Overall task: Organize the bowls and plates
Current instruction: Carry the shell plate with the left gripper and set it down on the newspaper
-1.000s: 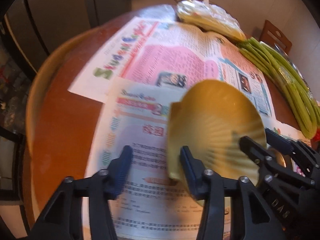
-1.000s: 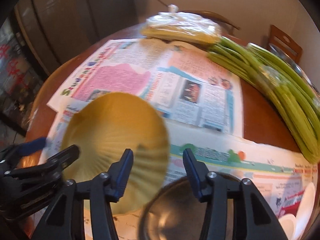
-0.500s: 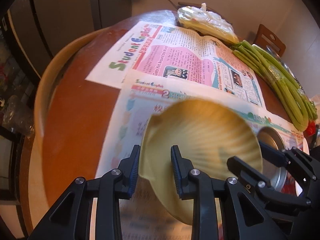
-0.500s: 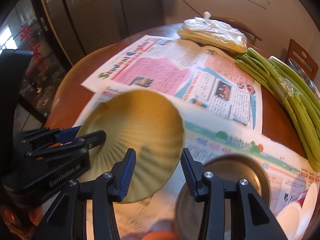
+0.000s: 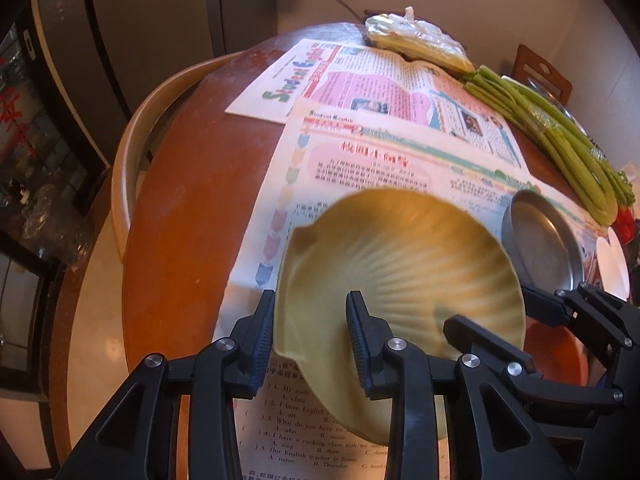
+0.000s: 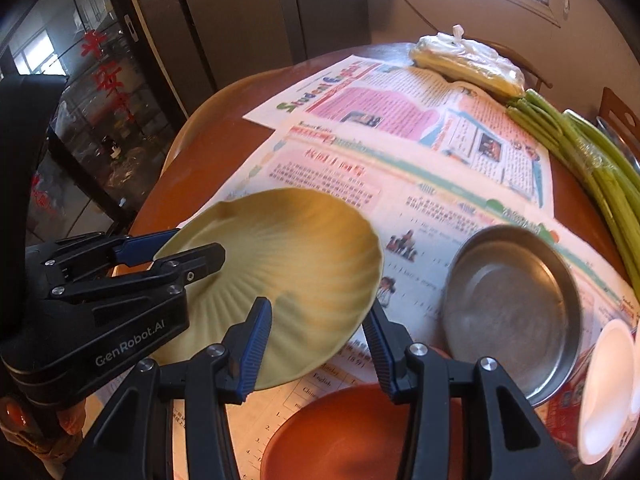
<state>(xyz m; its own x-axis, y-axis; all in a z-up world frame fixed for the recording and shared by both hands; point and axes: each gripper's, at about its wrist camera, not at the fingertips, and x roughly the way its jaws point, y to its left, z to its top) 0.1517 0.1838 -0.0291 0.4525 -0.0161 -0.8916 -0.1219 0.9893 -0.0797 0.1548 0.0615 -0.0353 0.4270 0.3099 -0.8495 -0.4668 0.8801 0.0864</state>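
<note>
Reddish-brown wood, the round table (image 5: 180, 216) carries everything here, its middle covered by spread newspapers (image 6: 400, 168). Along its far side lie a bundle of green stalks (image 6: 600, 168) and a tied plastic bag (image 6: 468, 60), neither part of the job.

The yellow shell-shaped plate (image 5: 400, 264) is the largest dish and is off the paper, tilted and held at two edges. The left gripper (image 5: 310, 332) has its jaws on either side of the plate's near-left rim; they have just been opening a little, and I cannot tell whether the pads press the rim or only bracket it. The right gripper (image 6: 316, 340) is clamped on the plate's lower right edge, one finger above the plate and one below it.

Next in size, the steel dish (image 6: 512, 312) rests on the newspaper just right of the plate, empty. An orange bowl (image 6: 352, 436) sits at the near edge, partly under the right gripper. A white bowl (image 6: 604, 392) stands at the far right, cropped by the frame.

By my reading the sorting is at an early stage: no dish is stacked on another yet, and the yellow plate is in mid-carry. Plate, steel dish, orange bowl and white bowl all remain to be grouped.
</note>
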